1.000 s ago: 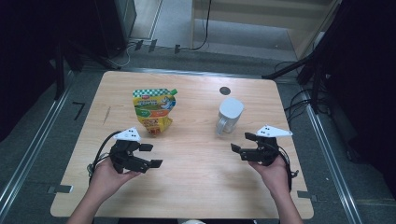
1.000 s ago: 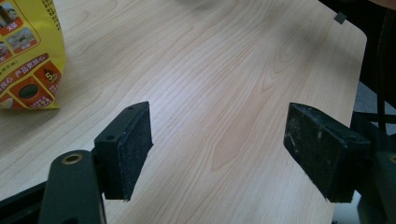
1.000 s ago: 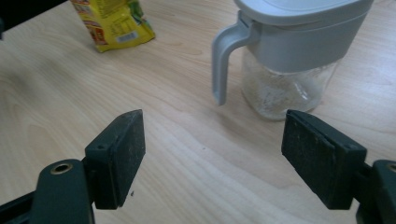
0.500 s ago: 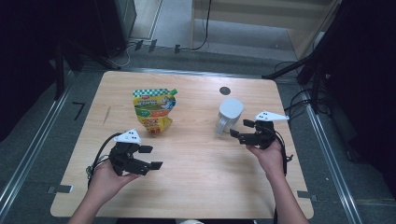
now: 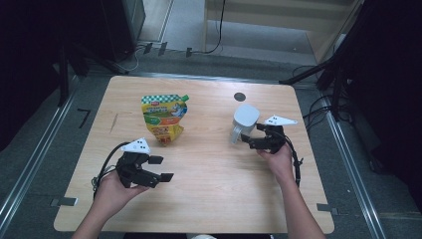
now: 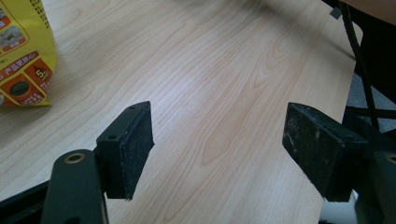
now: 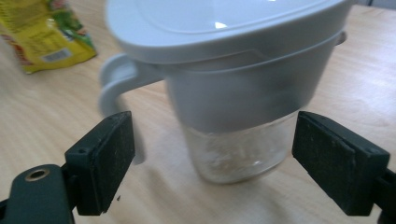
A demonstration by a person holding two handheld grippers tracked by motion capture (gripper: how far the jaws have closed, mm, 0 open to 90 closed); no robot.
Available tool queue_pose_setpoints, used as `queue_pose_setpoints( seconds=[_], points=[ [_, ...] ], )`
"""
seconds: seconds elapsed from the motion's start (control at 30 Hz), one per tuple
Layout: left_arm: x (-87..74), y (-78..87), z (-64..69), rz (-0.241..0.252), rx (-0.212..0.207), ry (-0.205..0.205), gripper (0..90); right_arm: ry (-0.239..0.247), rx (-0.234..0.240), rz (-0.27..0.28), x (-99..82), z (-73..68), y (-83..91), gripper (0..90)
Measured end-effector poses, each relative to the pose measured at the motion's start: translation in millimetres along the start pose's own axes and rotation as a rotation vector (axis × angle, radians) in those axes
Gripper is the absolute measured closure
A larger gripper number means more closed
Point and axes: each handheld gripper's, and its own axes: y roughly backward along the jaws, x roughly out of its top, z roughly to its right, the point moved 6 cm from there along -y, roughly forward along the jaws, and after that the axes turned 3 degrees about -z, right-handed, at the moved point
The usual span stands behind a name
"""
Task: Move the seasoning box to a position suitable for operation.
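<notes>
Reaching in from the side, the right gripper (image 5: 253,141) has just widened its jaws around the lidded jug (image 5: 245,121), which stands upright near the table's (image 5: 209,209) far right, untouched. Closing on the rounded lower wall risks tipping it. The left gripper (image 5: 160,168) rests released

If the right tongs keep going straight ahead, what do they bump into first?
Most likely the white-lidded pitcher. The right tongs stand open and point at its clear lower part, which sits in the gap between the jaws, with nothing in front of it.

Both tongs (image 5: 160,168) (image 5: 247,140) agape, apart
</notes>
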Motion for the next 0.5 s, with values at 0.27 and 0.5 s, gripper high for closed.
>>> queue_pose_setpoints(
  seconds=[0.27,0.5],
  points=[
    [0.0,-2.4,-0.2,-0.002,-0.014,0.000,25.6,0.010,0.024,0.036,5.6,11.5,-19.7,12.6],
    [0.3,-4.2,-1.3,-0.003,-0.022,0.002,25.8,0.000,0.070,0.079,13.9,13.3,-37.3,9.8]
  ],
)
